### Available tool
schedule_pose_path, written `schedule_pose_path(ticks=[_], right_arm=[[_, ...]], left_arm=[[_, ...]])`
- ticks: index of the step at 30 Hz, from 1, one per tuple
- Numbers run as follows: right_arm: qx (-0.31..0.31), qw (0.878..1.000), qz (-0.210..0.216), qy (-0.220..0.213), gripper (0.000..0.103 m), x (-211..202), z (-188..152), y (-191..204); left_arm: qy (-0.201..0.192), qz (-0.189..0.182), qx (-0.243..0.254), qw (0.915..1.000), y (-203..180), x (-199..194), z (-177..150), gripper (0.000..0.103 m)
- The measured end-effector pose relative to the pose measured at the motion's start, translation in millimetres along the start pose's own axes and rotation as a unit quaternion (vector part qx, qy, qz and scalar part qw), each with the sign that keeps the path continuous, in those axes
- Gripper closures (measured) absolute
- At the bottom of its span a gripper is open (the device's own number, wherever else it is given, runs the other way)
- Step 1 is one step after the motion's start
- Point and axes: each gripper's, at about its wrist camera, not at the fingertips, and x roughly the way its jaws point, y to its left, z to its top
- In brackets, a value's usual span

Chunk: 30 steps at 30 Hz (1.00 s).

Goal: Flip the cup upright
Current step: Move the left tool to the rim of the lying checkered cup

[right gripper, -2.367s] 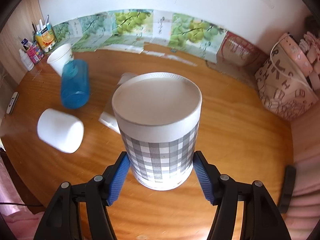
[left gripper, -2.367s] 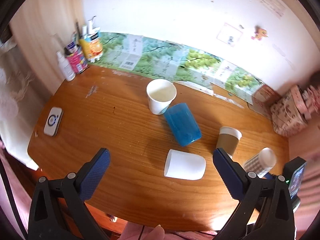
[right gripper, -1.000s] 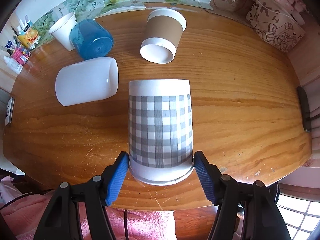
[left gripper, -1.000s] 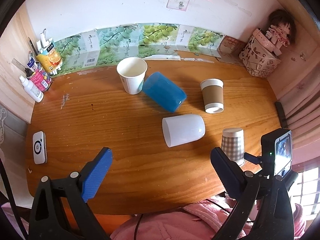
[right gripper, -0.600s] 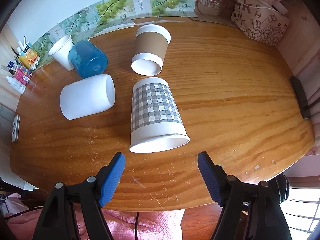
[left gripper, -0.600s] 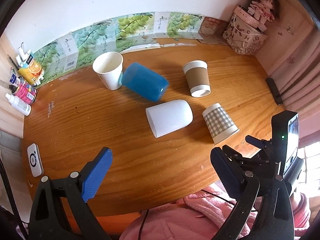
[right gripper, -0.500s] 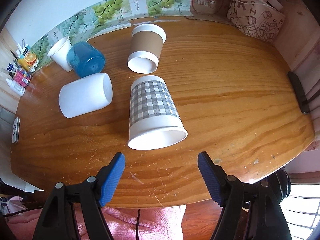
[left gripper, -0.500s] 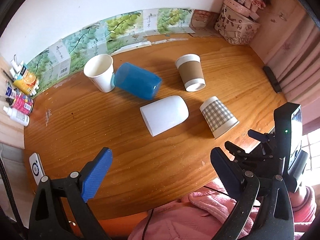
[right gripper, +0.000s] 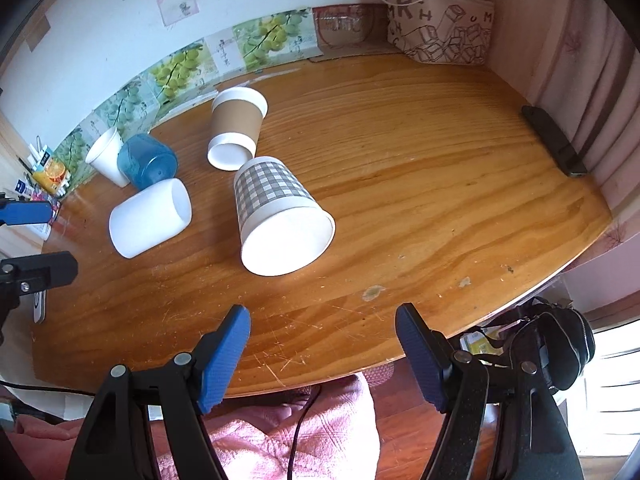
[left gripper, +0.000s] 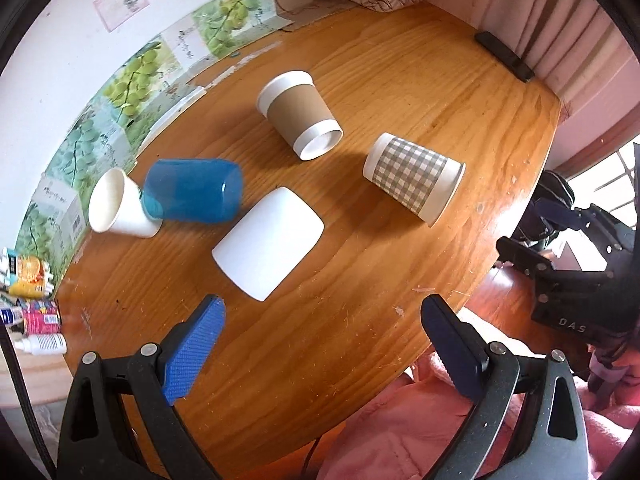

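Note:
A grey checked paper cup (right gripper: 276,208) stands upright on the wooden table (right gripper: 440,200), its white mouth facing up; it also shows in the left wrist view (left gripper: 412,178). A brown-sleeved cup (right gripper: 236,130) stands upright behind it. A white cup (right gripper: 150,218) and a blue cup (right gripper: 146,162) lie on their sides. A small white paper cup (right gripper: 104,156) stands upright at the left. My right gripper (right gripper: 322,354) is open and empty, pulled back over the table's front edge. My left gripper (left gripper: 320,344) is open and empty above the front edge, near the white cup (left gripper: 268,242).
A black phone (right gripper: 554,146) lies at the table's right edge. A patterned bag (right gripper: 440,36) stands at the back right. Bottles and a carton (left gripper: 30,300) crowd the left corner. A white device (right gripper: 39,304) lies at the left edge. Pink cloth (right gripper: 280,436) is below the table.
My right gripper turned the checked cup over, set it on the table, let go and drew back toward the front edge. My left gripper swung its view to the right, staying open.

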Motion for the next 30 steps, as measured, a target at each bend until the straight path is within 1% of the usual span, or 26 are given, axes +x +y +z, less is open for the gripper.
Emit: schedule_pose_path(ticks=[3, 6, 7, 11, 13, 14, 17, 20, 22, 24, 27, 29, 30], right_arm=[[0.022, 1.0, 0.002, -0.02, 0.027, -8, -1, -16], [0.043, 0.998, 0.003, -0.036, 0.027, -15, -2, -32], [0.05, 0.998, 0.003, -0.041, 0.027, -16, -2, -36], [0.069, 0.996, -0.005, -0.057, 0.027, -22, -1, -53], [0.078, 0.995, -0.008, -0.063, 0.027, -24, 0, -62], [0.081, 0.995, -0.009, -0.065, 0.027, -24, 0, -66], [0.091, 0.993, -0.017, -0.071, 0.027, -26, 2, -77], [0.097, 0.992, -0.02, -0.076, 0.027, -27, 4, -88], [0.1, 0.992, -0.022, -0.077, 0.027, -26, 5, -95], [0.103, 0.991, -0.021, -0.078, 0.027, -26, 6, -101], [0.105, 0.991, -0.021, -0.079, 0.027, -24, 8, -108], [0.104, 0.991, -0.02, -0.078, 0.027, -23, 8, -110], [0.104, 0.991, -0.018, -0.078, 0.027, -23, 9, -114]], left_arm=[[0.012, 0.014, 0.044, 0.9989, -10, 11, 13, 0.004], [0.018, 0.032, 0.094, 0.9949, -21, 19, 25, 0.004], [0.018, 0.035, 0.112, 0.9929, -24, 21, 29, 0.004], [0.016, 0.046, 0.191, 0.9804, -42, 28, 43, 0.004], [-0.001, 0.058, 0.237, 0.9698, -53, 31, 49, 0.004], [-0.012, 0.065, 0.26, 0.9632, -58, 32, 52, 0.004], [-0.047, 0.08, 0.329, 0.9399, -77, 35, 58, 0.004], [-0.073, 0.078, 0.384, 0.917, -94, 38, 64, 0.004], [-0.079, 0.073, 0.415, 0.9034, -105, 41, 68, 0.004], [-0.084, 0.066, 0.439, 0.892, -115, 45, 73, 0.004], [-0.096, 0.068, 0.47, 0.8748, -127, 54, 85, 0.004], [-0.1, 0.069, 0.485, 0.8661, -134, 57, 93, 0.004], [-0.101, 0.068, 0.49, 0.8631, -138, 60, 97, 0.004]])
